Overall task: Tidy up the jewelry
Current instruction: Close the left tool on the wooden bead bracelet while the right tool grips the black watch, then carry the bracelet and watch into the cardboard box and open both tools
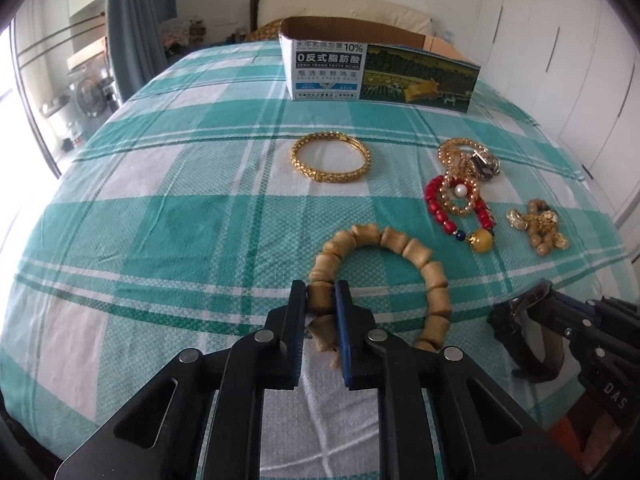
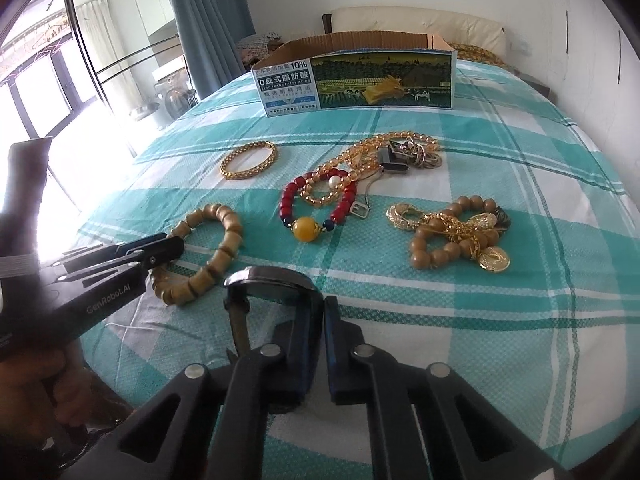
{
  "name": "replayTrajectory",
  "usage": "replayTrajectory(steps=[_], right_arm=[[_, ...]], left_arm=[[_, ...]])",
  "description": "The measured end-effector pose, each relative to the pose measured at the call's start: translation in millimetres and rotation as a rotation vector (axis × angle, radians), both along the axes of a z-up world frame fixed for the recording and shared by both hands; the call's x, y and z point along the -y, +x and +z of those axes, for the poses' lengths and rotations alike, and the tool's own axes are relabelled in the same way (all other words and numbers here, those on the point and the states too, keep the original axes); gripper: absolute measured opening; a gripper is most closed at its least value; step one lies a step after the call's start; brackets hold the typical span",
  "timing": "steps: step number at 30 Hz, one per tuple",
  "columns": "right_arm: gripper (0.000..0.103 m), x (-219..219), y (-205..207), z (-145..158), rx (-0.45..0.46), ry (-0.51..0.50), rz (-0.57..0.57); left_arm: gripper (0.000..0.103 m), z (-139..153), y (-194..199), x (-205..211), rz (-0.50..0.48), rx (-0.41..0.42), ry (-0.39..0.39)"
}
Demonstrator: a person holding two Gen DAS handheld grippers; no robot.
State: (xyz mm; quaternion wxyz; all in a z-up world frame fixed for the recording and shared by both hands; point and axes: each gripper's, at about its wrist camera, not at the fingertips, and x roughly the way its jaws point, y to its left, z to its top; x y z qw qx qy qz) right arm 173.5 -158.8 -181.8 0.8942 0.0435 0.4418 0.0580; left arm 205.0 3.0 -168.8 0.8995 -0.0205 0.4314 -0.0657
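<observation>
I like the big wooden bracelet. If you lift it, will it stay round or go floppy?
Probably floppy: the wooden bracelet is separate chunky beads, already lying unevenly. Pinched by the left tool on one bead, the rest would likely dangle. It probably won't roll.

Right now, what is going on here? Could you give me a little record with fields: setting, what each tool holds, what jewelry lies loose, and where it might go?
Setting: teal and white plaid bedsheet
Left gripper: jaws closed on the tan wooden barrel-bead bracelet
Right gripper: jaws closed on the dark wristwatch
Loose jewelry: gold mesh bangle; red bead bracelet with a yellow bead; tangled amber bead strand; round wooden beads with gold charms
Likely container: open printed cardboard box, contents hidden
</observation>
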Motion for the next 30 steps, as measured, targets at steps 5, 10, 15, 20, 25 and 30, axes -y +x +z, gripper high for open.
replayTrajectory(steps=[5,10,15,20,25,30], right_arm=[[0.007,4,-6,13,0.026,0.009,-0.008],[0.007,10,-10,27,0.058,0.019,-0.026],[0.007,16,-13,39,0.083,0.016,-0.041],[0.007,21,-15,45,0.091,0.021,-0.055],[0.007,25,-15,51,0.101,0.027,-0.060],[0.007,28,-13,57,0.110,0.033,-0.059]], left_arm=[[0.013,13,-7,-9,0.015,0.046,-0.057],[0.013,32,-12,-12,0.003,0.088,-0.090],[0.013,52,-16,-14,-0.010,0.120,-0.125],[0.013,67,-20,-15,-0.021,0.142,-0.142],[0.013,75,-19,-13,-0.029,0.147,-0.148],[0.013,80,-14,-10,-0.038,0.157,-0.146]])
